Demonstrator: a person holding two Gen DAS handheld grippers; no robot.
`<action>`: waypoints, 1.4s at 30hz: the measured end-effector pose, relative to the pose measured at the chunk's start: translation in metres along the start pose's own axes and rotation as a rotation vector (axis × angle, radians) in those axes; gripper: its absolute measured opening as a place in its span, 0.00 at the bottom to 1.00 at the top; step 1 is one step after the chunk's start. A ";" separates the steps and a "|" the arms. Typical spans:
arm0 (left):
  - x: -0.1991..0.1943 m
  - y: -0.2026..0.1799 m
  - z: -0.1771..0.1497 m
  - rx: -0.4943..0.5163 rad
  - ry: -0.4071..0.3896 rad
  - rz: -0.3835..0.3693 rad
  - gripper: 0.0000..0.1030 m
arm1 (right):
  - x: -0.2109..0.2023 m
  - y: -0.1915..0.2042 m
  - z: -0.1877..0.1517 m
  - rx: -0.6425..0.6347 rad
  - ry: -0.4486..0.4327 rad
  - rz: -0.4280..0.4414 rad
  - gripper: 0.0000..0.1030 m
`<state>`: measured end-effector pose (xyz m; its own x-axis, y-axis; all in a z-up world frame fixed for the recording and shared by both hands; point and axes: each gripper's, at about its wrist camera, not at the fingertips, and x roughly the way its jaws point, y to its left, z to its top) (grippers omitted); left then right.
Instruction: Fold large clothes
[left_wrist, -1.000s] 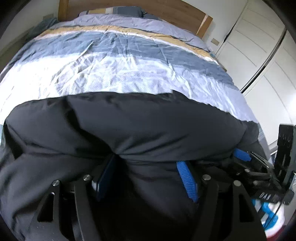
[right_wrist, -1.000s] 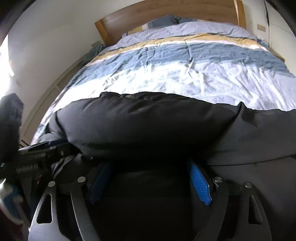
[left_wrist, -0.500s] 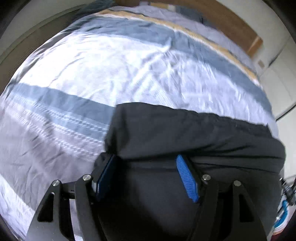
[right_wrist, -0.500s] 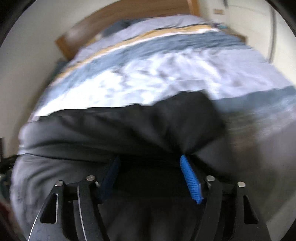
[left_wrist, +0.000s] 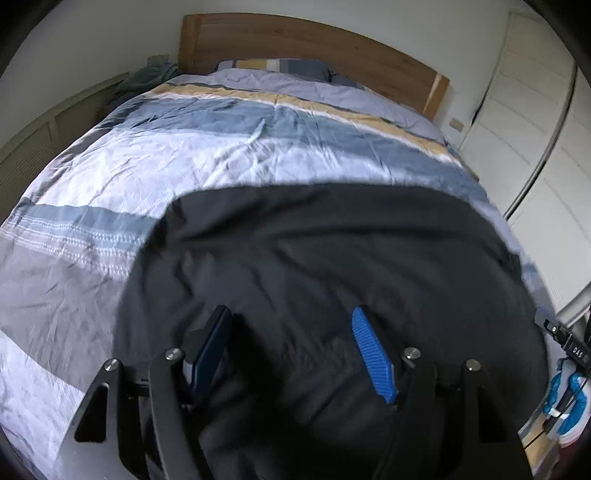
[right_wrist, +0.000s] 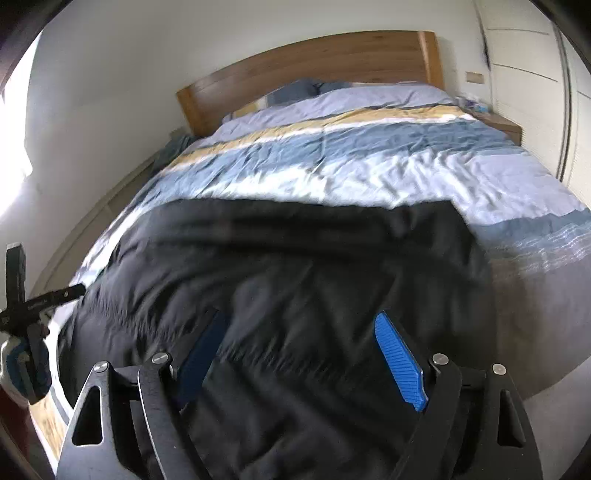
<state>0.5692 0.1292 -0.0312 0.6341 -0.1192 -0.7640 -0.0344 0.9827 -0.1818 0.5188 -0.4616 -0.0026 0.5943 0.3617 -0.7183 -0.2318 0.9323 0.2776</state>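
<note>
A large black garment (left_wrist: 332, 266) lies spread over the foot of the bed; it also fills the lower middle of the right wrist view (right_wrist: 295, 280). My left gripper (left_wrist: 291, 350) hovers over its near part with the blue pads wide apart and nothing between them. My right gripper (right_wrist: 306, 354) is likewise open above the garment's near part. The left gripper's body (right_wrist: 22, 295) shows at the left edge of the right wrist view, and the right gripper's body (left_wrist: 569, 347) shows at the right edge of the left wrist view.
The bed has a striped blue, white and tan duvet (left_wrist: 240, 147) and a wooden headboard (left_wrist: 314, 40). White wardrobe doors (left_wrist: 535, 129) stand to the right. A wall with a low panel (left_wrist: 37, 147) runs along the left. A blue and white shoe (left_wrist: 565, 402) lies on the floor.
Both grippers have let go of the black garment and opened wide. The garment, bunched up in the jaws a second ago, now lies spread out flat on the bed.
</note>
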 end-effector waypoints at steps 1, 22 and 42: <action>0.002 0.000 -0.007 0.008 0.001 0.007 0.65 | 0.004 0.002 -0.009 -0.018 0.013 -0.019 0.81; -0.040 0.001 -0.066 0.063 -0.101 0.100 0.65 | -0.040 0.004 -0.054 -0.077 0.003 -0.091 0.98; -0.055 -0.004 -0.091 0.076 -0.167 0.049 0.65 | -0.051 0.018 -0.080 -0.056 -0.008 -0.043 1.00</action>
<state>0.4642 0.1187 -0.0441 0.7528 -0.0520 -0.6562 -0.0136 0.9954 -0.0945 0.4226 -0.4638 -0.0117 0.6105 0.3218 -0.7237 -0.2489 0.9454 0.2104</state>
